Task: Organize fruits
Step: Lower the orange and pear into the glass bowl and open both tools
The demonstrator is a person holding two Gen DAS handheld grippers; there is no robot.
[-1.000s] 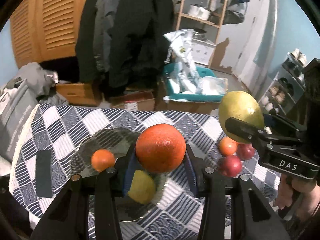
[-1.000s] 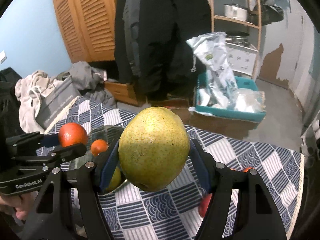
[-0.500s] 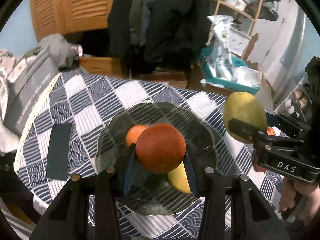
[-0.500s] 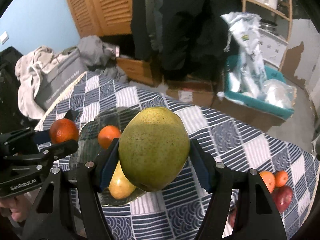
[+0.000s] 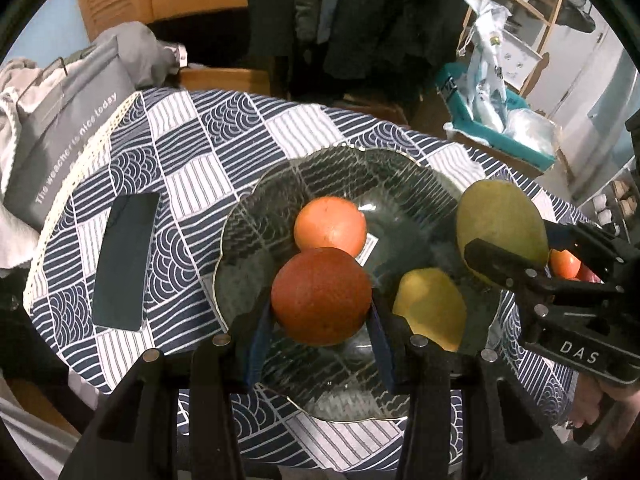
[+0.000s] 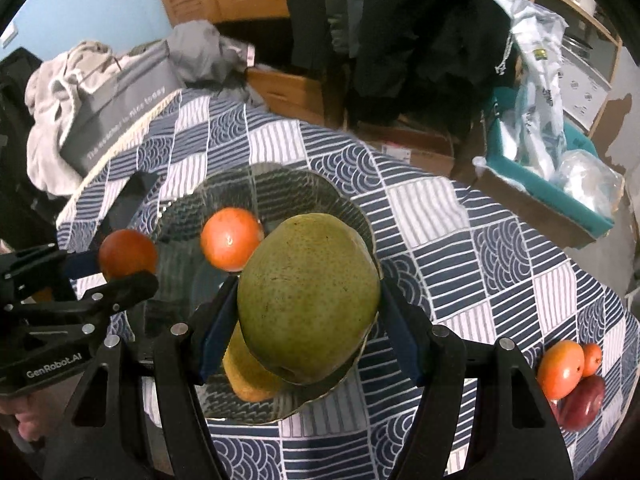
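Glass, ribbed and dark, forms the shallow bowl (image 5: 256, 240) taken as landmark on the checked tablecloth (image 5: 208, 148). Above its near side a round deep-orange orange (image 5: 322, 295) is clamped by the left gripper (image 5: 320, 320); over its right rim a speckled green pear (image 6: 308, 304) is pinched by the right gripper (image 6: 308, 332), seemingly for setting down. Inside lie a paler orange (image 5: 330, 226) and a yellow fruit (image 5: 430, 308). Further fruits (image 6: 568, 376) wait well right of it.

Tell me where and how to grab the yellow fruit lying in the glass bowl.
Grip the yellow fruit across its narrow middle, coming from above: it lies on its side in the glass bowl, the rim blocks level approaches, and the top is clear.
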